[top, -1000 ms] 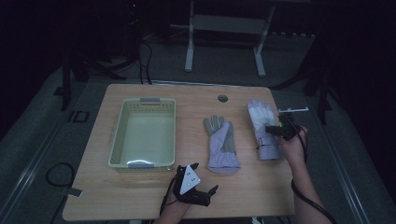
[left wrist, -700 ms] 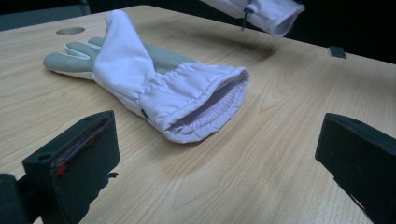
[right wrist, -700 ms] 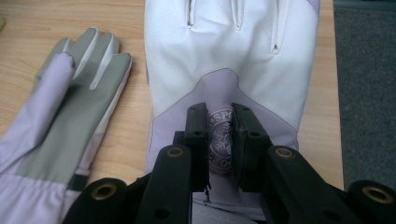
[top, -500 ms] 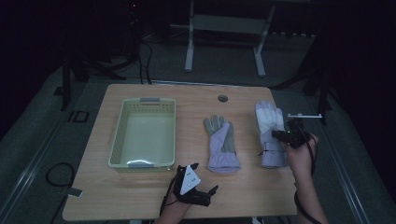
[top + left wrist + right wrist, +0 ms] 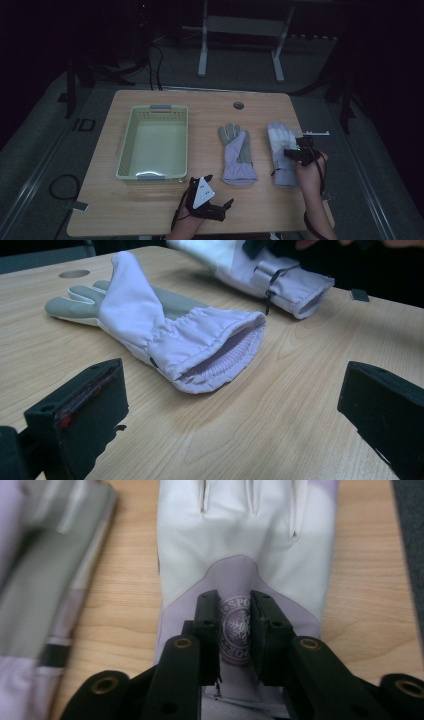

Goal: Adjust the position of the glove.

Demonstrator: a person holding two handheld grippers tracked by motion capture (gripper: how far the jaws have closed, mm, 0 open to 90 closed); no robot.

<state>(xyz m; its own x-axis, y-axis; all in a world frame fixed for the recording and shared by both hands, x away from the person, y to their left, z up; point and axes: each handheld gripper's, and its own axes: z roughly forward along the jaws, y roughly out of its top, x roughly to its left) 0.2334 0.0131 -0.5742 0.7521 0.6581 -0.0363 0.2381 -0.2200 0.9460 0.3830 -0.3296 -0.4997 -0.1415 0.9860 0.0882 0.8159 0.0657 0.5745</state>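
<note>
Two lilac-and-white gloves lie flat on the wooden table (image 5: pixel 150 212). The middle glove (image 5: pixel 237 152) (image 5: pixel 165 335) (image 5: pixel 45 580) has its cuff toward me. My left gripper (image 5: pixel 220 191) (image 5: pixel 235 390) rests open near the front edge, facing that cuff, with nothing between its jaws. My right gripper (image 5: pixel 288 153) (image 5: pixel 235 630) points down on the right glove (image 5: pixel 280 137) (image 5: pixel 280 275) (image 5: pixel 240 535). It pinches a raised fold of fabric at the round snowflake logo. Its jaws have just been opening a little, and the fold is still between the pads.
A pale green plastic basket (image 5: pixel 125 150) stands empty on the left half of the table. A round cable hole (image 5: pixel 238 105) sits near the far edge. Metal stand legs and cables lie on the dark floor beyond.
My right gripper came toward the near edge, and the right glove slid with it and now lies straighter. The left gripper stayed put.
</note>
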